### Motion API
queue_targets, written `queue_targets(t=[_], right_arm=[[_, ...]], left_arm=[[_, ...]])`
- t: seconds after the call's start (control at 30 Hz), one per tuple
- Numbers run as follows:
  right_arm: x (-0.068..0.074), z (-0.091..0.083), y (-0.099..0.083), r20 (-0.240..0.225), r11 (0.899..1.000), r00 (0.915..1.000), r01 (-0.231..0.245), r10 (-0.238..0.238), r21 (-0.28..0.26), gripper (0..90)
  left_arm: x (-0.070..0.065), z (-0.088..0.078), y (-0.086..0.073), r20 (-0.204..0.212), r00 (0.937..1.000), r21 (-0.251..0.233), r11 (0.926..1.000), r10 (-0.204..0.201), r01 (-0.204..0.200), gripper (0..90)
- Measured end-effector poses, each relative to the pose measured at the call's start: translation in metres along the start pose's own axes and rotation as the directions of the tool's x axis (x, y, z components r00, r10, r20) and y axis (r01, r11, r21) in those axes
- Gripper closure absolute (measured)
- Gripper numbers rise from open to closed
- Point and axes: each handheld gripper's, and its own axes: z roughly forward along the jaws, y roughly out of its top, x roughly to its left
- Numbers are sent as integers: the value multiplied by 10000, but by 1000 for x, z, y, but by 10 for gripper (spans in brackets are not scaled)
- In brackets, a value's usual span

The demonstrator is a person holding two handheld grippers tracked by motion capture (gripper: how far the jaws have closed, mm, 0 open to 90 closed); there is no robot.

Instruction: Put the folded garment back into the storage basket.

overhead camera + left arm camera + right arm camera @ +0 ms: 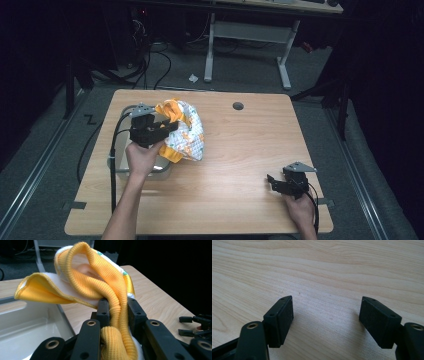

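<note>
A small garment, white with a coloured print and orange-yellow ribbed trim, hangs bunched above the left half of the wooden table. My left gripper is shut on its yellow ribbed cuff, which is pinched between the two black jaws in the left gripper view. The rest of the garment drapes away beyond the jaws. My right gripper rests low over the table near the front right, its jaws open with only bare wood between them.
A white plastic bin sits on the table's left side under my left hand; its inside shows beside the left jaws. A round cable hole lies near the far edge. A desk frame stands beyond the table.
</note>
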Motion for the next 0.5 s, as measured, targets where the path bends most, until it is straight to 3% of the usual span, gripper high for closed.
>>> queue_targets(t=[0.5], right_arm=[[0, 0, 0, 5, 10000, 10000, 6, -6, 1, 278]], left_arm=[[21, -14, -2, -189, 9996, 195, 9996, -191, 194, 751]])
